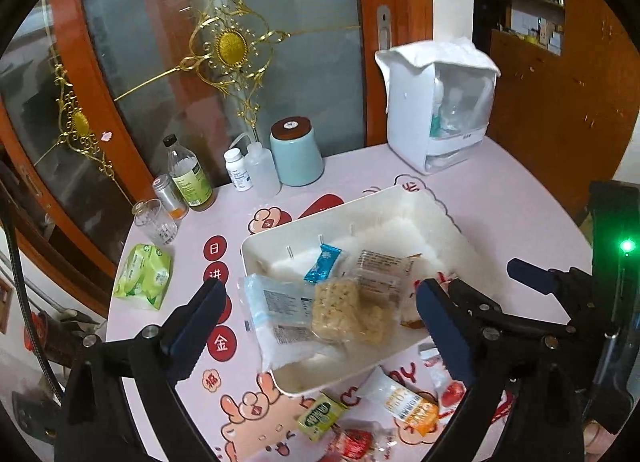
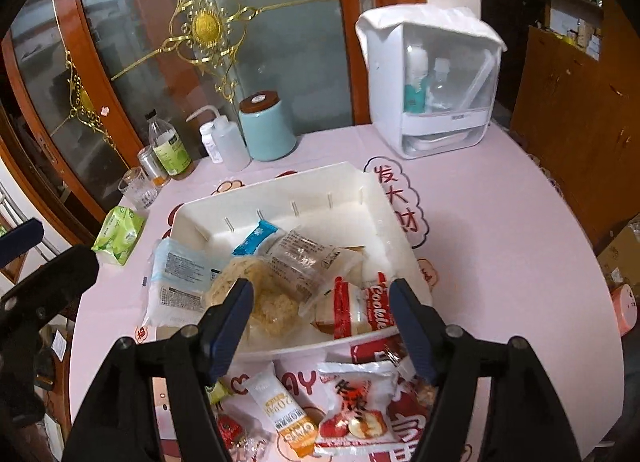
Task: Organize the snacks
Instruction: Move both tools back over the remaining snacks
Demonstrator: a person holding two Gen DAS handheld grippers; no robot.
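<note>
Two grippers hang over the pink table [image 2: 500,230], and both stand with jaws apart and nothing between the pads. The left gripper [image 1: 320,326] gapes wide above the near left corner of the white tray [image 1: 400,198]; the right gripper [image 2: 322,322] is open less far, low in its frame over the tray's near rim.

In the tray, mid-frame, I count five packets: one pale blue-and-white pack [image 2: 176,282] hanging over the left rim, one small blue sachet [image 2: 258,238], one clear pack with printed text [image 2: 308,258], one noodle-like cake in clear wrap [image 1: 344,310], and one red cookie pack [image 2: 360,308].

Along the bottom edge, on the table outside the tray, lie four more: one green pack [image 1: 320,414], one orange-ended stick pack [image 2: 284,410], one white bag with red fruit [image 2: 356,406], one red candy [image 1: 352,444].

Upper left by the glass door stand one glass [image 1: 154,220], two bottles and one teal jar [image 1: 296,150]; a green tissue pack [image 1: 144,276] lies apart
</note>
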